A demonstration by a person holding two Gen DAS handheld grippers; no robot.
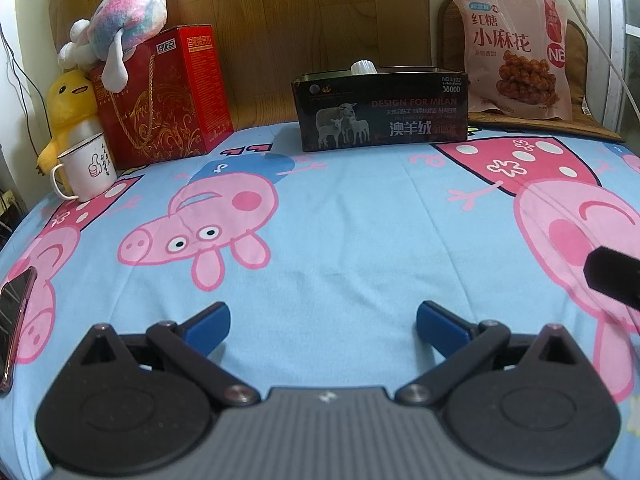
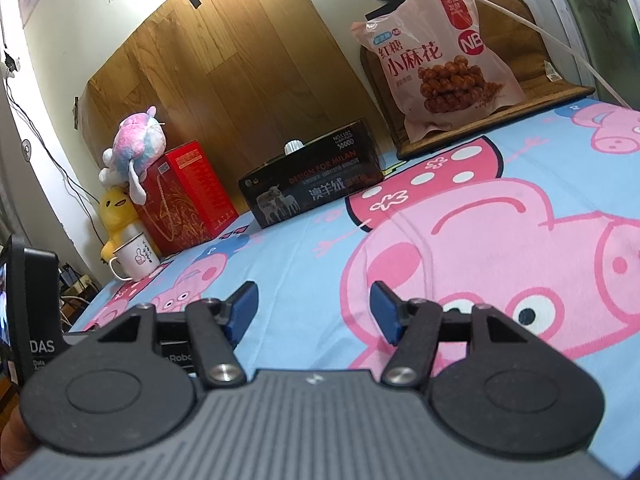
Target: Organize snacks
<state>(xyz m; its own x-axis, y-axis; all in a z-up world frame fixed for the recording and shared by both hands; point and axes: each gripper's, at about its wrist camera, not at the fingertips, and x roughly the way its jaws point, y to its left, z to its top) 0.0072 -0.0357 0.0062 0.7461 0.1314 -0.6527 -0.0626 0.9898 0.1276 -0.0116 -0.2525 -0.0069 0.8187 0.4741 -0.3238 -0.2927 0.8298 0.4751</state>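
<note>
A pink snack bag (image 1: 516,48) printed with fried dough twists stands upright at the far right of the bed, on a brown woven mat (image 1: 552,124) and leaning back toward the wall. To its left, well apart from it, we see an open dark box (image 1: 380,112) printed with sheep and the words "DESIGN FOR MILAN"; a white ribbed cap (image 1: 363,67) shows above its rim, though we cannot tell what it belongs to. Farther left stands a red gift box (image 1: 168,96) with a gold rope handle, a pink-and-blue plush toy (image 1: 124,32) lying on top of it, a yellow plush duck (image 1: 68,108) beside it and a white enamel mug (image 1: 88,168) in front of the duck. A wood-grain panel (image 1: 280,20) rises behind the boxes. All of this rests on a bed covered with a blue cartoon-pig sheet (image 1: 340,220). At the left edge of the left wrist view a phone (image 1: 14,320) lies on the sheet. We hold the left gripper (image 1: 323,326) low over the bare sheet, its blue-padded jaws spread wide with nothing between them. Our right gripper (image 2: 313,312) hangs likewise over the sheet, jaws parted and empty, well short of the snack bag.
</note>
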